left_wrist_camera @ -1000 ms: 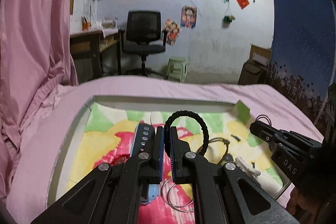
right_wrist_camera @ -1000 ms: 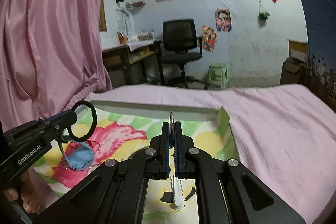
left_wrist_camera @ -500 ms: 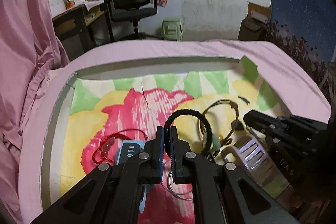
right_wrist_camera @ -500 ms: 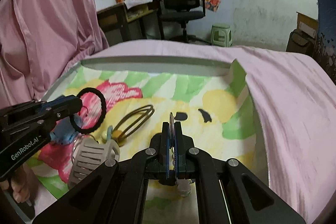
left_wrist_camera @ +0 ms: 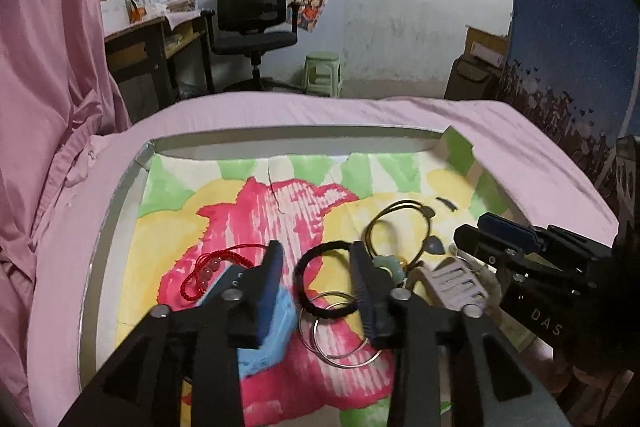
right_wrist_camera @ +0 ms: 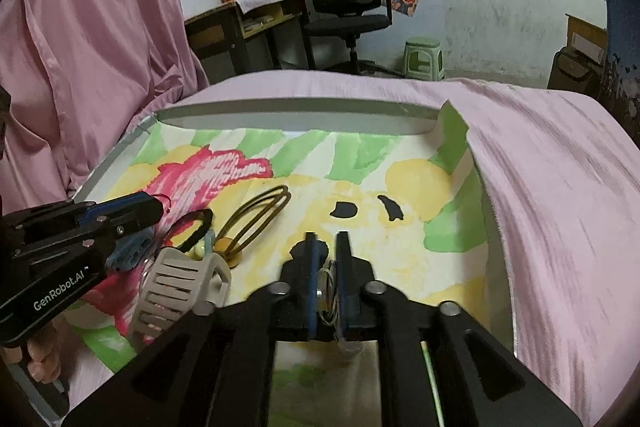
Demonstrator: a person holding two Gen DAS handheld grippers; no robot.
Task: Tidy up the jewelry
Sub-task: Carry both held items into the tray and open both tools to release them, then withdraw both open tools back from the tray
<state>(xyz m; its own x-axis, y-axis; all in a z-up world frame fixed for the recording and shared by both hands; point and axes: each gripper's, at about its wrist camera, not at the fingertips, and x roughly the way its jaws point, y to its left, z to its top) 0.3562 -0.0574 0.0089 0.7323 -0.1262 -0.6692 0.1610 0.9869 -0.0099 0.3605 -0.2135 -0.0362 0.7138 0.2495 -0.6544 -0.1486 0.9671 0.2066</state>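
My left gripper (left_wrist_camera: 316,267) gapes around the black hair tie (left_wrist_camera: 326,281); my right gripper (right_wrist_camera: 325,259), narrowly parted, barely contains thin silver rings (right_wrist_camera: 326,291), which may slip out.

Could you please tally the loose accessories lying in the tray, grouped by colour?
Black: 1, hair tie
Red: 1, beaded cord bracelet
Silver: 1, pair of bangles
Gold-brown: 1, wire bangle
Blue: 1, flat case
Grey: 1, slotted clip
Total: 6
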